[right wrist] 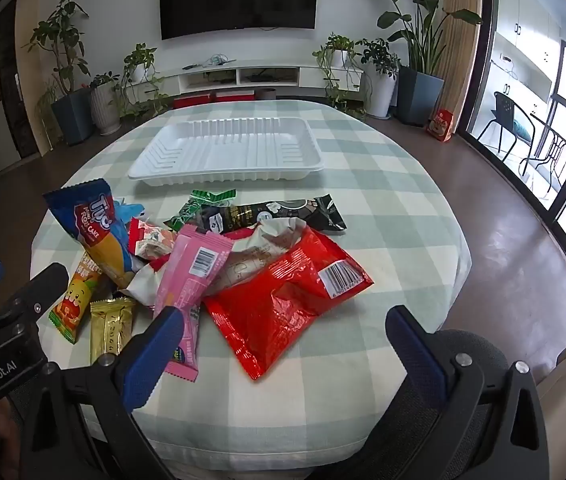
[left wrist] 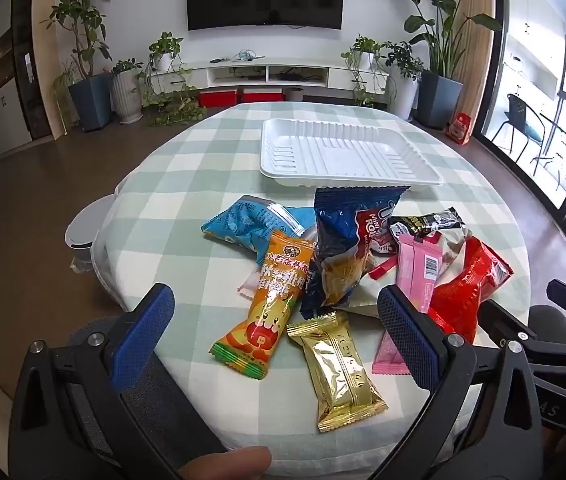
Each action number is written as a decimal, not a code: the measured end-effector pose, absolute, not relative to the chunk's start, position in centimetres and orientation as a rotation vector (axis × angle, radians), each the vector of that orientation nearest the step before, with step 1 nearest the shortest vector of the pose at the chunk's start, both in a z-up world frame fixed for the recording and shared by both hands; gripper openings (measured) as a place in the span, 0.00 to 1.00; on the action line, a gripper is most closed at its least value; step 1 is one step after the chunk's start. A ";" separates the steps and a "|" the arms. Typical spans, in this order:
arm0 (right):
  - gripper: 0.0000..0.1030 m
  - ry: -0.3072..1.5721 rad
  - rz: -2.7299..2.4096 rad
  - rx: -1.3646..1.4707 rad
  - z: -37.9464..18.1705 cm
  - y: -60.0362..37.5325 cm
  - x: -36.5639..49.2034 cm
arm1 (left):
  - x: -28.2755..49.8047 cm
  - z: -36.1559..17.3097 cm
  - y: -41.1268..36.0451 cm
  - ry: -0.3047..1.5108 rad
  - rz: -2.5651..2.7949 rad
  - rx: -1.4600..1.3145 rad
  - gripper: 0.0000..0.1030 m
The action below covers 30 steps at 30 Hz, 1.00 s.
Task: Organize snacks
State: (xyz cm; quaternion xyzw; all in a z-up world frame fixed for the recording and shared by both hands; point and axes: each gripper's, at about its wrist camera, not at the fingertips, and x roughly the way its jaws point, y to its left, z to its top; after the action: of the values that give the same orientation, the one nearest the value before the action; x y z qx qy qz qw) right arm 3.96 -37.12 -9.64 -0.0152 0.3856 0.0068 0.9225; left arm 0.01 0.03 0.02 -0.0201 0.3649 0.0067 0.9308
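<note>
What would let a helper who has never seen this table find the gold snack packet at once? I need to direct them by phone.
Start at the white tray on the checked tablecloth; the snack pile lies on its near side. At the pile's nearest edge, beside the orange packet, lies the gold packet. It is the only shiny metallic gold wrapper, with no bright picture on it.

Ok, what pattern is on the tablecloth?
The tablecloth is a pale green and white check, clearest in the right wrist view.
</note>
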 end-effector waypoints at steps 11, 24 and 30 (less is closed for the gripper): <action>1.00 0.794 0.013 -0.033 -9.7 -37.1 4.0 | 0.0 0.1 -0.1 0.744 0.019 -0.027 1.00; 1.00 0.798 0.012 -0.035 -9.7 -37.1 4.0 | 0.0 0.1 -0.1 0.746 0.018 -0.027 1.00; 1.00 0.800 0.012 -0.035 -9.8 -37.1 4.0 | -0.1 -0.5 -0.1 0.748 0.018 -0.027 1.00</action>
State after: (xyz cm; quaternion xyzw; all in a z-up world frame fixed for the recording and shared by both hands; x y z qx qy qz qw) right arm 3.97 -37.06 -9.80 -0.0170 0.3896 0.0057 0.9208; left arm -0.07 -0.11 -0.46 -0.0130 0.3652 0.0090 0.9308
